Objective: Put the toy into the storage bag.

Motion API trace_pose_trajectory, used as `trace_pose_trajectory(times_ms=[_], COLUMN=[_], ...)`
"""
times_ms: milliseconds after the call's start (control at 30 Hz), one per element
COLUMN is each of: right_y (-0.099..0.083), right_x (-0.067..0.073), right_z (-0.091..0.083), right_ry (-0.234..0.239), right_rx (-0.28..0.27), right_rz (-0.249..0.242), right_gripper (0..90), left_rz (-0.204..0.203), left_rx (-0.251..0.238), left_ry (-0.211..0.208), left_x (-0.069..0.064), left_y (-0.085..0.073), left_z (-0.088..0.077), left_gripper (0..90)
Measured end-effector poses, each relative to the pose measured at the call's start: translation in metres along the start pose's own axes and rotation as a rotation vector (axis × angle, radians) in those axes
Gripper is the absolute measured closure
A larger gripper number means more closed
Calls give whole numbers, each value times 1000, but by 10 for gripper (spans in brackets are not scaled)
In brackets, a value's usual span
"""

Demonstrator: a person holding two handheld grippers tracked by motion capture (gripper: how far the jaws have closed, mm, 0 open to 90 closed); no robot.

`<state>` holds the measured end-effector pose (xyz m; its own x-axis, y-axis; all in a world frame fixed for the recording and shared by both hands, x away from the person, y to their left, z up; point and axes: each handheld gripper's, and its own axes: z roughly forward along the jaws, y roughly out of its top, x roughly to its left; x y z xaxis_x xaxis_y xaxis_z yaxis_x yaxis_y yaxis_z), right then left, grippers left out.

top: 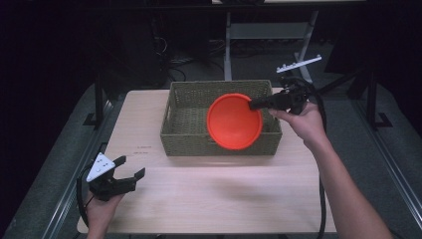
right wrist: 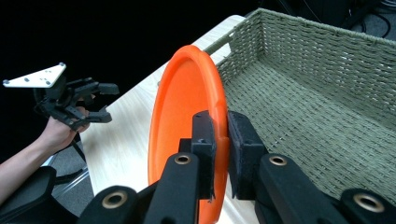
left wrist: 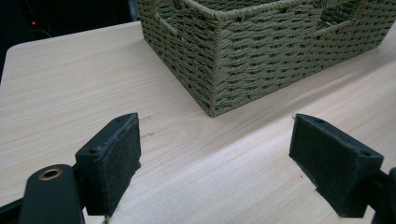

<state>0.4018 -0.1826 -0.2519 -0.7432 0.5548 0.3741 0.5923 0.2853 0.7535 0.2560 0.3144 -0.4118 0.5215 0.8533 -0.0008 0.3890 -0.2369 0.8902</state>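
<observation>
A round, smooth orange plate (top: 234, 122) is clamped by its rim in the right gripper (top: 256, 103) and held tilted over the woven green basket (top: 189, 137). The left gripper (top: 130, 170) is held with jaws spread above the pale wooden table (top: 209, 199).

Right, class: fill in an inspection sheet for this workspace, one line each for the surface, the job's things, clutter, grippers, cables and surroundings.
Surface: light wooden table, bare around the basket.
Job's things: woven basket toward the table's far side, nothing in it in the right gripper view; orange plate held on edge over it.
Clutter: nothing seen.
Grippers: right gripper clamped on the plate's rim; left gripper open near the table's front left corner.
Cables: black cable runs beside the person's right forearm.
Surroundings: dark room, metal frames and wiring behind the table.
</observation>
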Motion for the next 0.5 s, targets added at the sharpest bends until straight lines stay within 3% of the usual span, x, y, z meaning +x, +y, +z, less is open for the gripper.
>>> trace_pose_trajectory(times_ms=[500], right_y=[18], right_x=[-19], right_z=[8], right_ry=[-32], right_rx=[-6], right_rz=[41], right_gripper=[819], left_rz=[-2], left_rx=[-7], left_ry=[1], left_x=[2], left_y=[0], left_z=[-1], left_gripper=[161])
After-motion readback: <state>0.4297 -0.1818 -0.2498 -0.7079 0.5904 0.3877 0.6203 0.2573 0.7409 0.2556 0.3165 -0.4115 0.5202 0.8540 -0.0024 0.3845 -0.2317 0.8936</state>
